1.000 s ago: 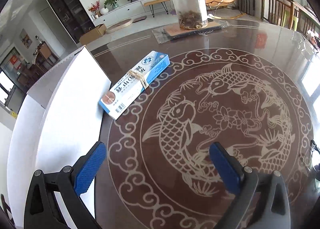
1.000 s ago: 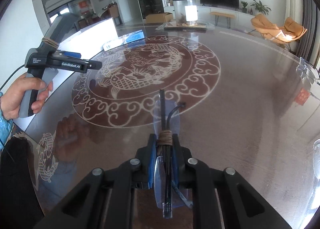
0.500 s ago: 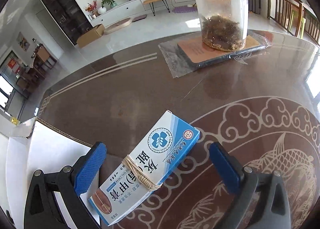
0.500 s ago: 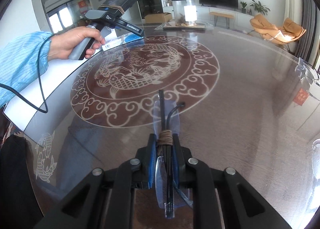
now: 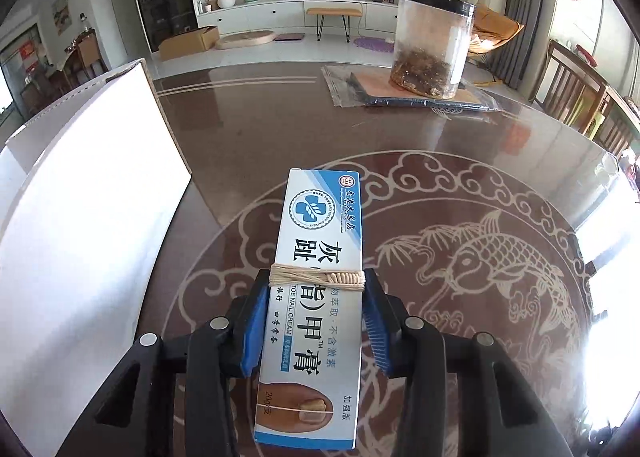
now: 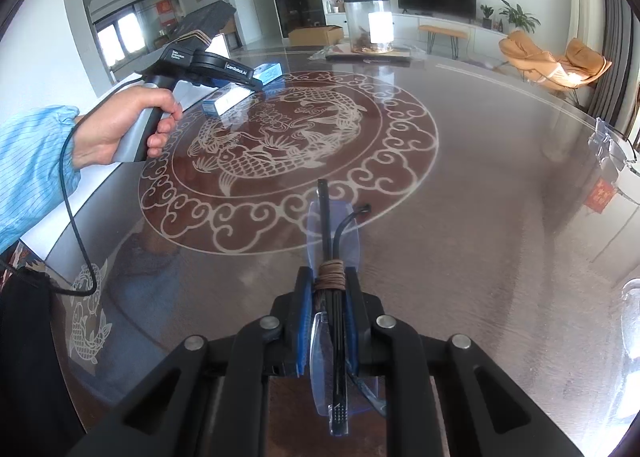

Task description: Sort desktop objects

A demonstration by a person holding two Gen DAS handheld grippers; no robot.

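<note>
Cardboard carton of toenail cream (image 5: pixel 316 305), white and blue with a rubber band round its middle, lies lengthwise between the left gripper (image 5: pixel 316 321)'s ribbed blue pads (image 5: pixel 253 331), which press its long sides just above the glossy brown carp-patterned table (image 5: pixel 460 185). White open box (image 5: pixel 92 209) stands just to its left. Right gripper (image 6: pixel 328 321) is clamped on folded clear-lensed glasses (image 6: pixel 335 297), black temples pointing forward.

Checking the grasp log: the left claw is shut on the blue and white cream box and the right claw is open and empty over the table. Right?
Not quite. The right claw is shut on folded glasses bound with cord, as the right wrist view shows. The left claw is indeed shut on the cream box.
</note>
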